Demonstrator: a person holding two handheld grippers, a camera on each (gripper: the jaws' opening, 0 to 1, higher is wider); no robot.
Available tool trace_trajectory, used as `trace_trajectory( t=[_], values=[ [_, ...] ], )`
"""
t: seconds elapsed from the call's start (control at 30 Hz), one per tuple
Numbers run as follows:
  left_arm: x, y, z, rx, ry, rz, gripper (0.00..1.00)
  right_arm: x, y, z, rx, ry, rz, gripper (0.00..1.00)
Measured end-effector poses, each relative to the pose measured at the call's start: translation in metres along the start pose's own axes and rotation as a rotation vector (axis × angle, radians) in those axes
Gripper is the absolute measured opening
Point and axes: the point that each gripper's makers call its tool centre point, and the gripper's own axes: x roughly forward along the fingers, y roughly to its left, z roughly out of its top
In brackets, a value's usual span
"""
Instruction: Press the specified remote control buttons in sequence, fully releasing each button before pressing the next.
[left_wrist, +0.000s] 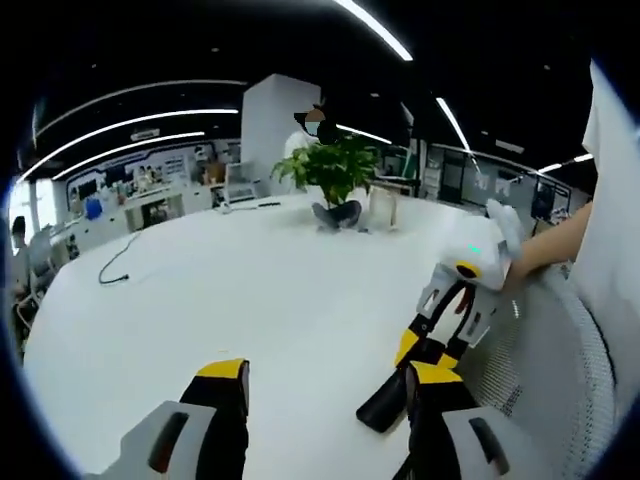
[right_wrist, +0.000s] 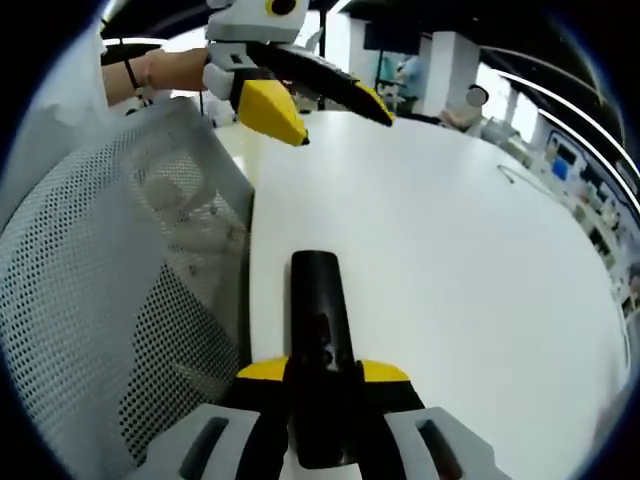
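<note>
A slim black remote control (right_wrist: 320, 315) with small buttons on its upper face points away over the white table (right_wrist: 450, 260). My right gripper (right_wrist: 322, 372) is shut on its near end, with a yellow-tipped jaw on each side. From the left gripper view the right gripper (left_wrist: 428, 350) comes in from the right, and the remote control's (left_wrist: 383, 405) free end sticks out low toward the table. My left gripper (left_wrist: 330, 375) is open with nothing between its wide-apart jaws. In the right gripper view, the left gripper (right_wrist: 345, 128) hangs above the table beyond the remote, not touching it.
A white mesh chair back (right_wrist: 120, 300) stands close against the table edge beside the remote. A potted plant (left_wrist: 330, 175) and a clear stand (left_wrist: 383, 208) sit at the table's far side. A loose cable (left_wrist: 115, 262) lies far left. A person's hand (right_wrist: 165, 70) holds the left gripper.
</note>
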Motion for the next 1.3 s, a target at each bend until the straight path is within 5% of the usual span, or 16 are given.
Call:
trace_trajectory(
  t=[0.23,0.37,0.57,0.7,0.9,1.3],
  values=[
    [-0.024,0.013,0.027,-0.113,-0.221,0.103,0.76,0.000,0.000,0.000,0.003,-0.001,-0.003,0.22],
    [-0.036,0.027,0.036,-0.088,-0.303,0.210,0.96,0.000,0.000,0.000,0.007,-0.003,-0.006,0.22],
    [-0.046,0.037,0.033,-0.037,-0.312,0.349,1.00,0.000,0.000,0.001,0.009,-0.005,-0.008,0.22],
    [-0.054,0.043,0.043,0.018,-0.377,0.428,1.00,0.000,0.001,0.001,0.016,-0.011,-0.010,0.22],
    [-0.052,0.039,0.047,-0.082,-0.428,0.378,1.00,0.001,0.001,0.001,0.021,-0.021,-0.012,0.22],
    [-0.053,0.035,0.044,0.013,-0.375,0.432,0.96,0.001,0.001,0.002,0.016,0.010,-0.017,0.22]
  ],
)
